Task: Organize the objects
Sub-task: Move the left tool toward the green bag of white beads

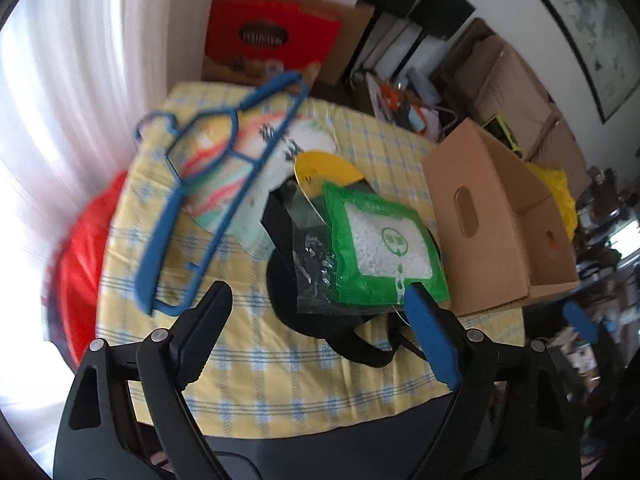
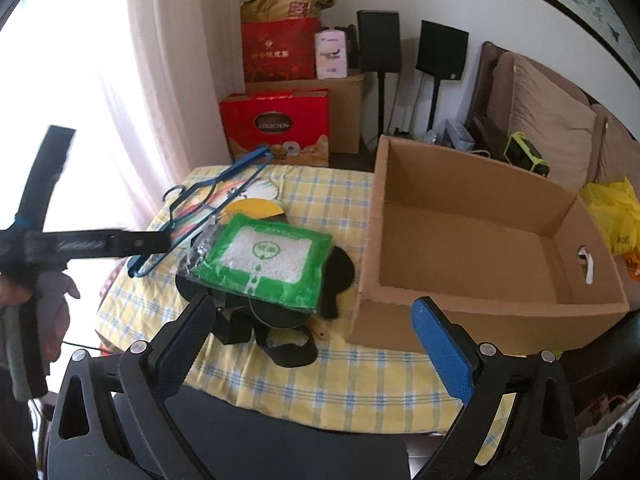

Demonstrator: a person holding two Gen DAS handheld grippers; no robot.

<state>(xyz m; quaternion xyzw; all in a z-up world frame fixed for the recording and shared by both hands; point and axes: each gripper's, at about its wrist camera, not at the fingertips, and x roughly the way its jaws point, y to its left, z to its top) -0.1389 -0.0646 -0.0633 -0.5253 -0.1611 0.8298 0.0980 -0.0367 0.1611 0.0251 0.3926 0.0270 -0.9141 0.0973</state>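
Observation:
A pile lies on the yellow checked tablecloth (image 1: 280, 364): a green bag of white beads (image 1: 380, 236) on top of a black pouch with straps (image 1: 320, 320), a clear plastic bag (image 1: 312, 256), a yellow disc (image 1: 324, 166), a colourful cloth (image 1: 224, 184) and blue hangers (image 1: 192, 208). My left gripper (image 1: 320, 300) is open above the near side of the pile and holds nothing. In the right wrist view the green bag (image 2: 268, 260) and blue hangers (image 2: 208, 208) lie left of an open empty cardboard box (image 2: 480, 240). My right gripper (image 2: 316, 316) is open and empty near the table's front edge.
The cardboard box (image 1: 492, 224) takes the table's right side. Red gift boxes (image 2: 276, 128), speakers (image 2: 378, 42), a sofa (image 2: 552, 120) and a yellow plastic bag (image 2: 612, 212) stand behind. White curtains (image 2: 120, 80) hang on the left. A red item (image 1: 84, 248) sits beyond the table's left edge.

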